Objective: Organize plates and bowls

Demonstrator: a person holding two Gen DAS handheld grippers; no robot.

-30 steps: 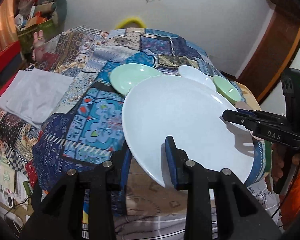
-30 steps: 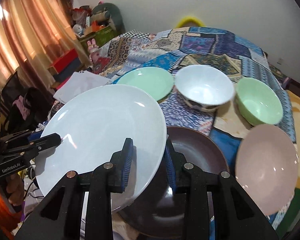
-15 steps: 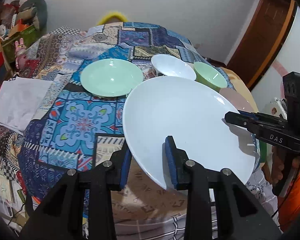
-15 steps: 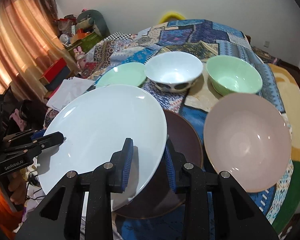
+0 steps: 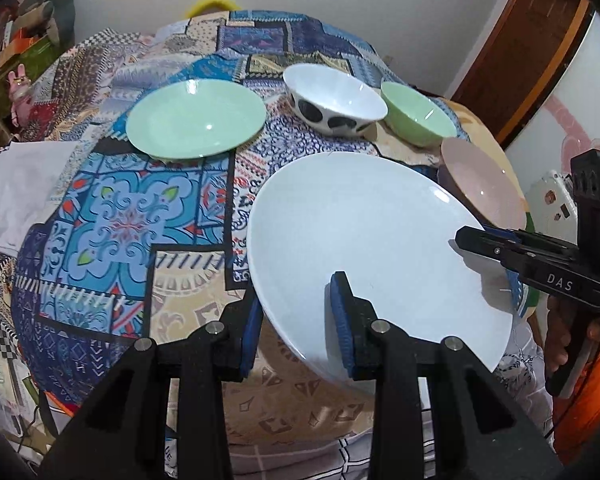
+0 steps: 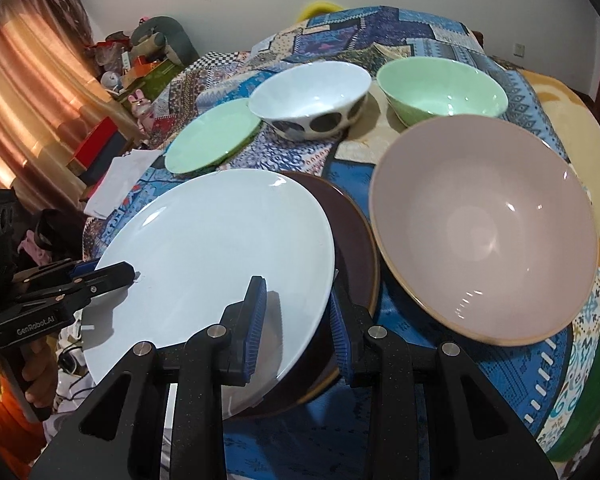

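Note:
A large white plate (image 5: 364, 240) (image 6: 212, 256) is held between both grippers, low over a dark brown plate (image 6: 356, 236). My left gripper (image 5: 298, 320) is shut on the plate's near rim; it shows at the left in the right wrist view (image 6: 112, 276). My right gripper (image 6: 294, 324) is shut on the opposite rim; it shows at the right in the left wrist view (image 5: 472, 240). A green plate (image 5: 196, 118), a white spotted bowl (image 5: 332, 104), a green bowl (image 5: 418, 118) and a pink bowl (image 6: 484, 240) sit on the patterned cloth.
The table carries a patchwork cloth (image 5: 112, 216). A folded white cloth (image 5: 16, 188) lies at the left edge. Boxes and toys (image 6: 140, 68) stand by the curtain beyond the table. A wooden door (image 5: 520, 48) is at the right.
Both grippers carried the white plate toward the bowls and lowered it; the brown plate and pink bowl now sit closer, and the green plate has shifted left in view.

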